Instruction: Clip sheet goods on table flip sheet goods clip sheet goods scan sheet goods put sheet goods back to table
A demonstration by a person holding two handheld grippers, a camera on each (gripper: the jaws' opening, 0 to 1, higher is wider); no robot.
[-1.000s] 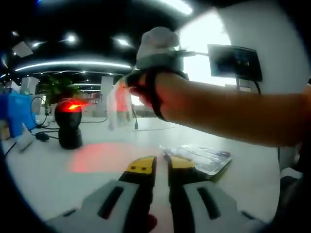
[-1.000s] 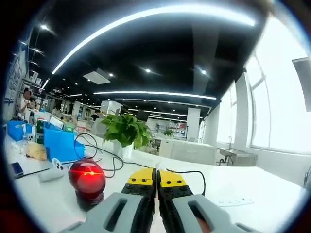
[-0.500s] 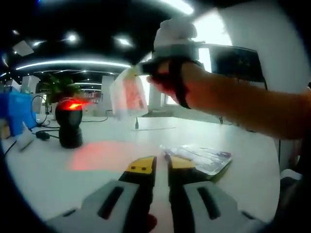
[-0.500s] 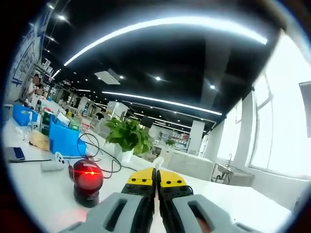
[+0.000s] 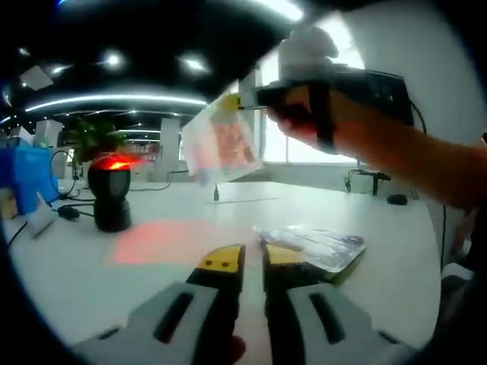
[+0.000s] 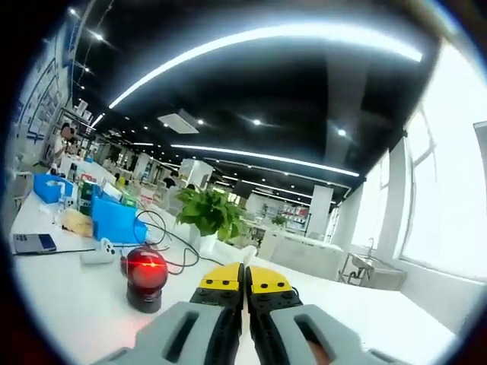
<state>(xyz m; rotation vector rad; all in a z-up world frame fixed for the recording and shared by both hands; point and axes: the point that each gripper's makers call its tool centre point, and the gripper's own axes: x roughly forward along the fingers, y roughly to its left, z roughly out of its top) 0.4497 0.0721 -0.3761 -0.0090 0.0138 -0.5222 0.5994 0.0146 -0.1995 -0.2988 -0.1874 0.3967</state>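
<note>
Up close, the left tongs (image 5: pixel 252 257) hang low over the white table (image 5: pixel 91 281) with their yellow-tipped jaws a narrow slit apart and nothing between them. Just ahead of them and a little to the right, a stack of clear-wrapped sheet goods (image 5: pixel 316 247) lies flat on the table. Higher and farther ahead, the right tongs (image 5: pixel 232 104) reach in from the right, gripped by a person's hand (image 5: pixel 308 114), and pinch the top edge of one sheet item (image 5: pixel 221 148), which hangs tilted in the air above the table. Off to the left of that sheet stands a dark scanner (image 5: pixel 111 198) with a red glow on top, and a red patch of light (image 5: pixel 163 243) lies on the table between the scanner and the left tongs. Seen from their own camera, the right tongs (image 6: pixel 245 277) show their jaws pressed together; the scanner (image 6: pixel 146 277) sits ahead to their left, with a potted plant (image 6: pixel 209 217) and a blue bin (image 6: pixel 114 222) beyond it.
</note>
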